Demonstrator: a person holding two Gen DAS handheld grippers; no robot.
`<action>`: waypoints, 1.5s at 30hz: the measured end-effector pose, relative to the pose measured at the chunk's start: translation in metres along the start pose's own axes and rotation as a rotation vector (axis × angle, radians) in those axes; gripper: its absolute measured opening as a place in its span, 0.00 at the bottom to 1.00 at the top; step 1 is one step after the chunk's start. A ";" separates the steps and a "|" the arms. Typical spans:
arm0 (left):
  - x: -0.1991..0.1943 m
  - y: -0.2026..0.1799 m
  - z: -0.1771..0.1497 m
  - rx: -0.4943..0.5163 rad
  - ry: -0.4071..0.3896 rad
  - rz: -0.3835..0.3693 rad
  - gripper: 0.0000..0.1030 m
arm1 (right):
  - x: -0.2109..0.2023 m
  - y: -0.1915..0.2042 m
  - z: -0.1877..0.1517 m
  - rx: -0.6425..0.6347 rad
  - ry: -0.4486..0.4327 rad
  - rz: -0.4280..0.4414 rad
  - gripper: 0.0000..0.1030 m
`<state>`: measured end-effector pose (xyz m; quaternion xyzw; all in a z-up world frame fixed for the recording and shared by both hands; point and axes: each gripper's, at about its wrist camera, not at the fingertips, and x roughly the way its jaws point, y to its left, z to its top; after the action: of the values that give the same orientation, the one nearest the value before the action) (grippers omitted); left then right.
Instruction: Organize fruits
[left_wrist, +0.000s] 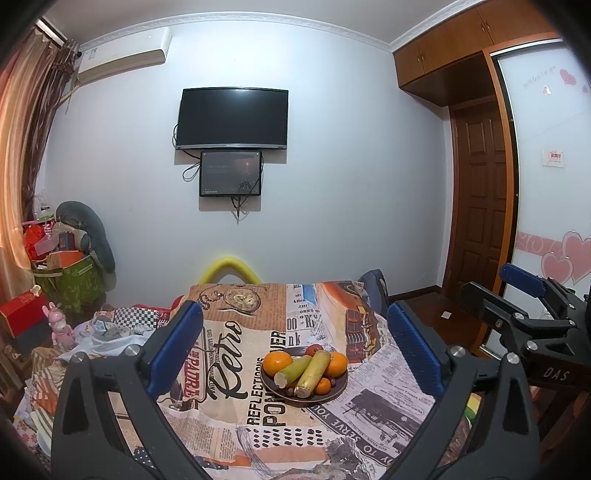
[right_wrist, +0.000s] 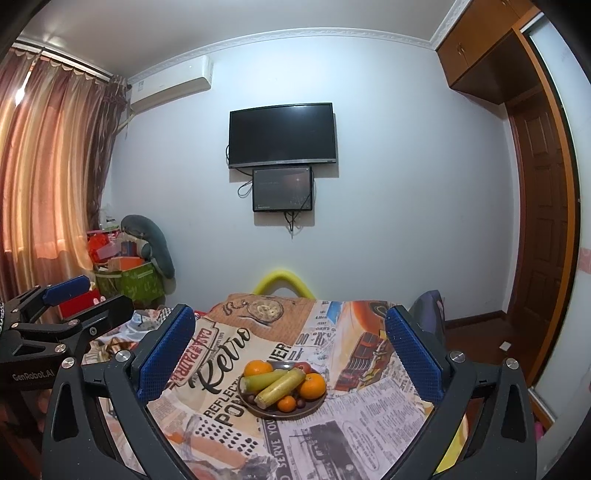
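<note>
A dark round plate (left_wrist: 334, 391) (right_wrist: 312, 406) sits on a table draped in a retro newspaper-print cloth (left_wrist: 236, 354) (right_wrist: 229, 354). On it lie two long yellow-green stalk pieces (left_wrist: 314, 373) (right_wrist: 282, 384), oranges (left_wrist: 277, 362) (right_wrist: 312, 386), a small tangerine (left_wrist: 323, 386) (right_wrist: 287, 403), a red fruit (left_wrist: 314, 349) and small dark fruits. My left gripper (left_wrist: 295, 343) stands open in front of the plate, nothing between its blue pads. My right gripper (right_wrist: 291, 347) is open and empty too, short of the plate. Each gripper shows at the edge of the other's view.
A yellow foam-padded chair back (left_wrist: 231, 267) (right_wrist: 282, 282) rises behind the table's far edge. Another chair with a dark cover (left_wrist: 375, 291) stands at the far right corner. Cluttered boxes and a green bag (left_wrist: 70, 280) fill the left; a wooden door (left_wrist: 476, 206) is right.
</note>
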<state>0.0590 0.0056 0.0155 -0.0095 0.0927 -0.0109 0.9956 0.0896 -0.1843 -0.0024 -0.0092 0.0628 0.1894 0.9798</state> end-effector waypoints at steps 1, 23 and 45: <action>0.000 0.000 0.000 -0.001 0.001 -0.002 0.98 | 0.000 0.000 0.000 0.000 -0.001 -0.001 1.00; 0.001 -0.002 -0.001 -0.005 0.004 -0.011 0.99 | -0.002 -0.001 0.000 0.000 0.004 -0.007 1.00; 0.003 0.000 -0.002 -0.008 0.013 -0.036 0.99 | 0.001 -0.003 -0.002 0.006 0.014 -0.003 1.00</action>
<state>0.0619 0.0055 0.0133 -0.0150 0.0992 -0.0286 0.9945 0.0911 -0.1872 -0.0041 -0.0079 0.0700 0.1876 0.9797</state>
